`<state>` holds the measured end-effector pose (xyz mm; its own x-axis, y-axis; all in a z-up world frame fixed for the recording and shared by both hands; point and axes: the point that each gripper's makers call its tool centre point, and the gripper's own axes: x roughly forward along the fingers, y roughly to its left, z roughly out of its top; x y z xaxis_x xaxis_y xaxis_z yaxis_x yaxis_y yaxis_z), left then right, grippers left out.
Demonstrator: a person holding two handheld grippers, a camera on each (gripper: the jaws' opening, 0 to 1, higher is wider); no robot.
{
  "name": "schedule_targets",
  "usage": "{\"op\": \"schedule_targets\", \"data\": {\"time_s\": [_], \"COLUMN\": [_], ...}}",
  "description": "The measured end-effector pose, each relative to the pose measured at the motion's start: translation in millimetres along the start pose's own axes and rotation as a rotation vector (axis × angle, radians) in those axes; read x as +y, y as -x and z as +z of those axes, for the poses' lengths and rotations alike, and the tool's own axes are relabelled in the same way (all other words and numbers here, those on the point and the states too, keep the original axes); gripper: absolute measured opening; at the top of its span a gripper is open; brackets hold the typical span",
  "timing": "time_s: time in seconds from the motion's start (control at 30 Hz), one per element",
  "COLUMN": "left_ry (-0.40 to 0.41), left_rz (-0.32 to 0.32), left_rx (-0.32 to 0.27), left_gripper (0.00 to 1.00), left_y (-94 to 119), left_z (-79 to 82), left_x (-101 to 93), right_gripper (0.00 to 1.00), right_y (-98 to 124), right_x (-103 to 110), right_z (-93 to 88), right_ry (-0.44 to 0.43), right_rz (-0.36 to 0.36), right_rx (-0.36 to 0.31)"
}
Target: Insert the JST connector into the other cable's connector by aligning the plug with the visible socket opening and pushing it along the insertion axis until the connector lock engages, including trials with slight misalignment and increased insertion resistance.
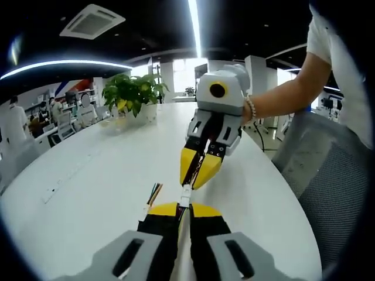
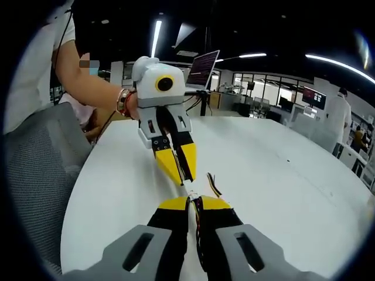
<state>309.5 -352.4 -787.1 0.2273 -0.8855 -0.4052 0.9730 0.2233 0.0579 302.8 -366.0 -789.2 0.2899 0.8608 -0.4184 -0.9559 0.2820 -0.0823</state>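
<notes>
JST connector (image 1: 185, 196) hung above the white table (image 1: 88, 175), held between both tools' yellow tips; the left gripper (image 1: 184, 211) was clenched on it and the right gripper (image 1: 198, 170) pinched its far end, coloured wires (image 1: 153, 194) trailing aside

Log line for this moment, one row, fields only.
left gripper: shut on white connector | right gripper: shut on cable | tips meeting over white table | lock: cannot tell
</notes>
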Motion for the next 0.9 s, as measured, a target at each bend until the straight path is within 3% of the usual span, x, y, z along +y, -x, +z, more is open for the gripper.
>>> {"op": "schedule_targets", "data": {"time_s": [0.9], "left_ry": [0.020], "left_rz": [-0.001], "left_rx": [-0.004], "left_gripper": [0.00], "left_y": [-6.8], "left_z": [-5.5], "left_x": [6.0], "right_gripper": [0.03], "right_y": [-3.7], "right_x": [-8.0], "right_z": [-7.8], "right_ry": [-0.005], "right_rz": [0.007], "right_rx": [0.014]}}
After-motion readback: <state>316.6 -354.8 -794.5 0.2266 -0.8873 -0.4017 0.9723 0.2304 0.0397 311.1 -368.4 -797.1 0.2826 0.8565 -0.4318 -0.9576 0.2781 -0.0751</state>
